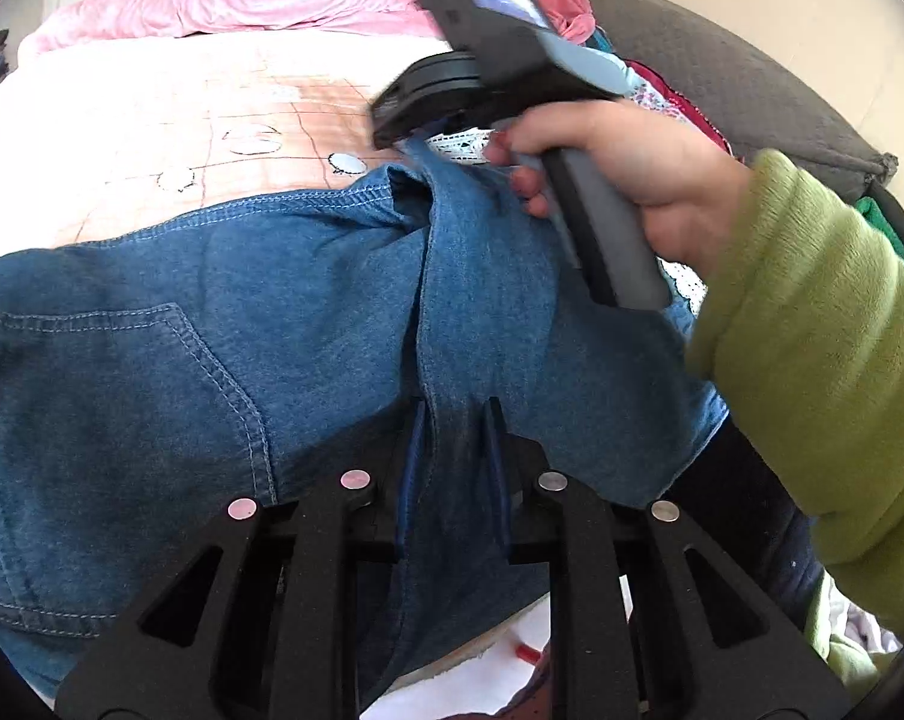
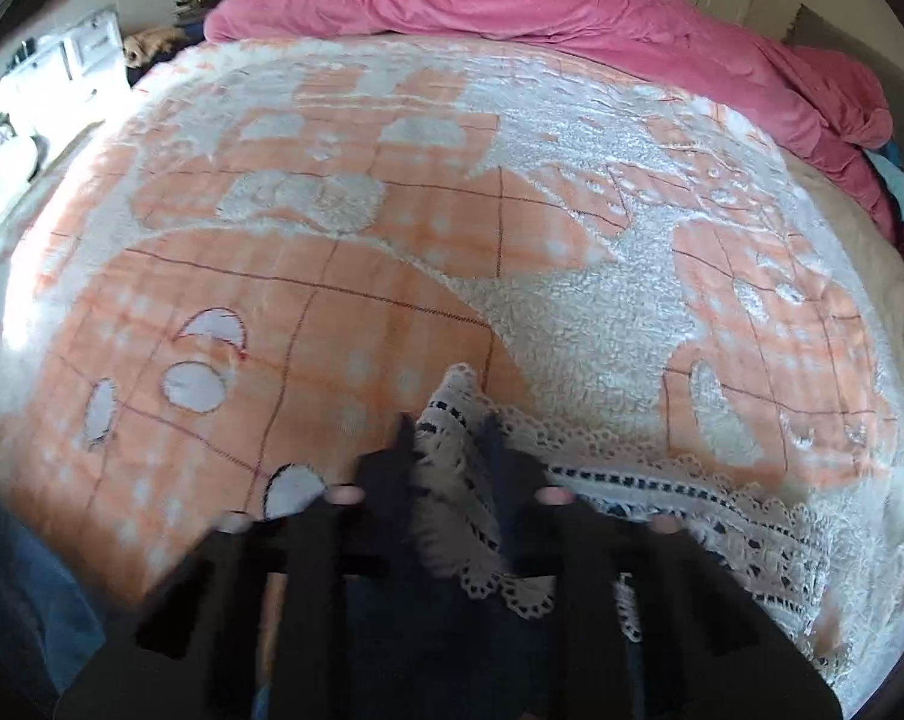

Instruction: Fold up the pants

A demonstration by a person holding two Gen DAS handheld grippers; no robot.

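The blue denim pants (image 1: pixel 212 324) lie across the near part of the bed, a back pocket showing at the left. My left gripper (image 1: pixel 452 420) is shut on a fold of the denim near the centre seam. The right gripper's body (image 1: pixel 488 54) shows above the far denim edge, held by a hand in a green sleeve; its tips are hidden there. In the right wrist view my right gripper (image 2: pixel 446 432) is shut on the white lace trim (image 2: pixel 452 408) of the pants' hem, which trails to the right over the bed.
The bed is covered by an orange and white fleece blanket (image 2: pixel 392 252). A pink duvet (image 2: pixel 512 0) is bunched along the far edge. Mixed clothes (image 1: pixel 662 90) and a grey headboard (image 1: pixel 752 72) lie at the right. White furniture (image 2: pixel 62 60) stands at far left.
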